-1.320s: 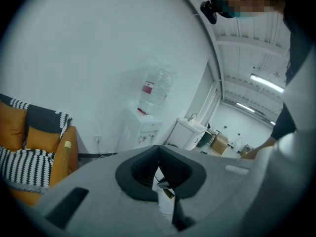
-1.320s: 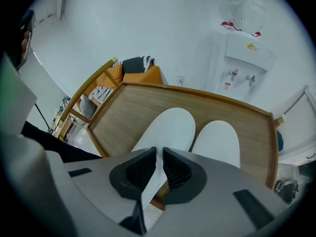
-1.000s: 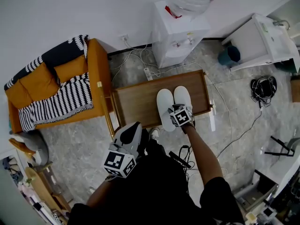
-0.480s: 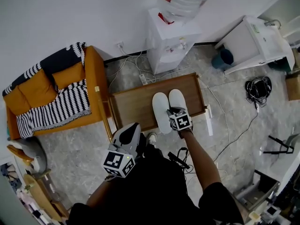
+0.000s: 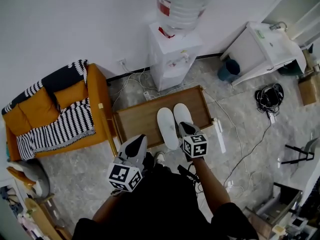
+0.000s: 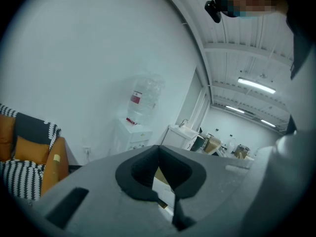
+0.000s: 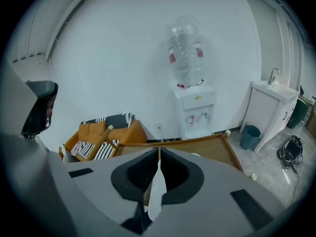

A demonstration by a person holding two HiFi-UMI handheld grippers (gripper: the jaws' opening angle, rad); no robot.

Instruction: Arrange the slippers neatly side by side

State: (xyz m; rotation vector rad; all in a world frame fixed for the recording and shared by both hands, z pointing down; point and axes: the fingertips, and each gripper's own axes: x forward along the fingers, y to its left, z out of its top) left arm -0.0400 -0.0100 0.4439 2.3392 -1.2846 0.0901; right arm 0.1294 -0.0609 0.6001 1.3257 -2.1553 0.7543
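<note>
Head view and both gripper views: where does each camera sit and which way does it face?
Head view: on the person's head, looking steeply down at the slippers on the table; left gripper, right gripper and arms show.
Left gripper view: on the left gripper, facing the wall and water dispenser; its shut jaws show.
Right gripper view: on the right gripper, facing dispenser and table; its jaws, just closed, empty.
All share the dispenser.

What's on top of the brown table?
Two white slippers lie side by side on the wooden table. The heel of the right slipper is covered from view.
</note>
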